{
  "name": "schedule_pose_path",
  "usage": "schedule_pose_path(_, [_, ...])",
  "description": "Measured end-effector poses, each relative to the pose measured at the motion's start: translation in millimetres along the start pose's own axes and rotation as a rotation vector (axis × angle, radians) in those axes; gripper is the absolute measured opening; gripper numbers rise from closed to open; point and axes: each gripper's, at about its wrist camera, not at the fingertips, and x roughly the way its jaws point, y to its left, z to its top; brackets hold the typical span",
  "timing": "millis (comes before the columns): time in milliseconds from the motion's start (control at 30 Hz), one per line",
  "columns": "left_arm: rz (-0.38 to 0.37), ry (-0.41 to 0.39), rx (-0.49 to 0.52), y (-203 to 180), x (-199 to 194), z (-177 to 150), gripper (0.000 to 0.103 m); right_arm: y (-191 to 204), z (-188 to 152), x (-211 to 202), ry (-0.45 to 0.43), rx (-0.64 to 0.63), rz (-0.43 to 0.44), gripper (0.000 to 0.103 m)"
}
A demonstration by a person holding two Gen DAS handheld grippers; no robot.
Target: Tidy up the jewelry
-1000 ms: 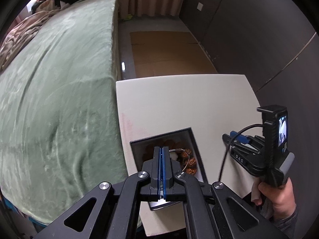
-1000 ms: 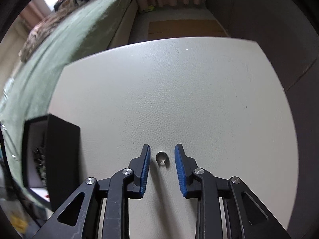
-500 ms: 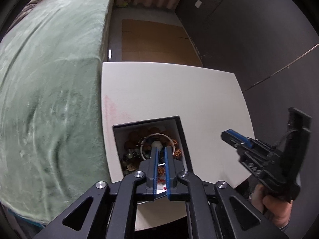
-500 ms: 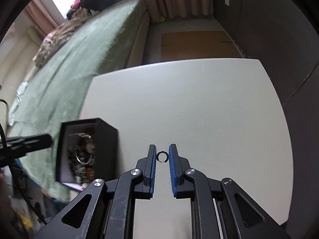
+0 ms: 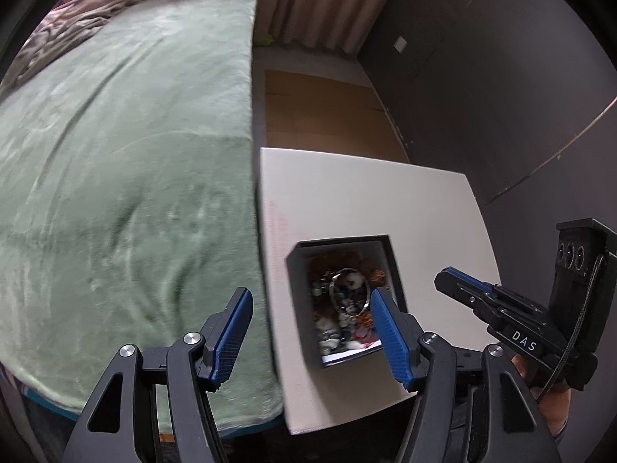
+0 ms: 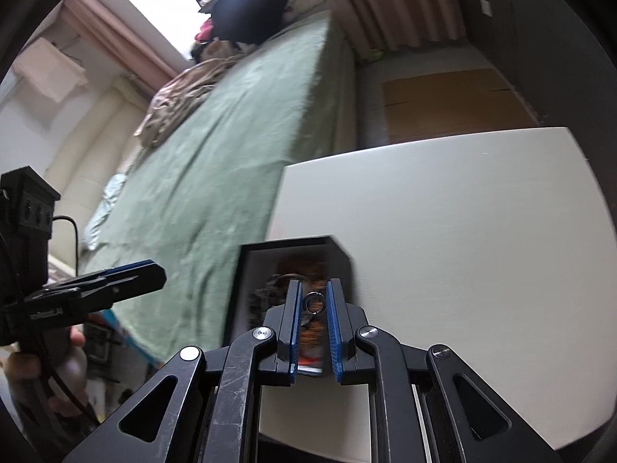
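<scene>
A black jewelry box full of beads and trinkets stands at the near left corner of the white table. A silver bangle lies on top of its contents. My left gripper hangs over the box's left edge. Its jaws are opening wide and nothing is between the pads. My right gripper is shut on a small silver ring, held in the air above the box. The right gripper also shows at the right of the left wrist view, and the left gripper at the left of the right wrist view.
A bed with a green blanket runs along the table's left side. Flat cardboard lies on the floor beyond the table. A dark wall stands to the right. A hand grips the left tool's handle.
My left jaws went from shut to wide apart, leaving the bangle in the box, and drew back to the left. My right gripper closed on the ring, lifted it and carried it over the box.
</scene>
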Motion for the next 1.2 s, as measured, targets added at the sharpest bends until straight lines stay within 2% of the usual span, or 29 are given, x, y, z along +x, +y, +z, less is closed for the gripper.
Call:
schedule_pose_path(167, [0.015,-0.016,-0.030,18,-11,-8,0.065,14,0,11,0.020,-0.003,0.056,0.016])
schedule_pose_path(233, [0.017,-0.025,-0.038,24,-15,-10,0.065,14,0,17,0.047,0.014,0.052,0.035])
schedule_pose_path(267, [0.018,-0.031,-0.037,25,-18,-11,0.065,12,0,18,0.041,0.022,0.023,0.050])
schedule_pose_path(433, [0.016,-0.061,-0.018,20,-28,-16,0.065,8,-1,1,0.026,0.029,0.009,0.052])
schedule_pose_path(567, [0.017,-0.087,0.006,11,-33,-20,0.065,8,-4,-21,-0.005,0.012,-0.023,0.066])
schedule_pose_path(667, [0.016,-0.108,0.034,1,-37,-26,0.065,6,-7,-38,-0.020,0.016,-0.042,0.067])
schedule_pose_path(733, [0.012,-0.123,0.052,-6,-40,-30,0.067,6,-11,-51,-0.032,0.010,-0.068,0.071])
schedule_pose_path(833, [0.003,-0.154,0.079,-20,-46,-39,0.079,5,-16,-71,-0.056,0.001,-0.093,0.084])
schedule_pose_path(1000, [-0.002,-0.198,0.113,-40,-56,-51,0.091,1,-29,-96,-0.063,-0.021,-0.089,0.097])
schedule_pose_path(1200, [-0.021,-0.257,0.132,-61,-69,-70,0.102,-8,-44,-132,-0.116,-0.026,-0.130,0.103])
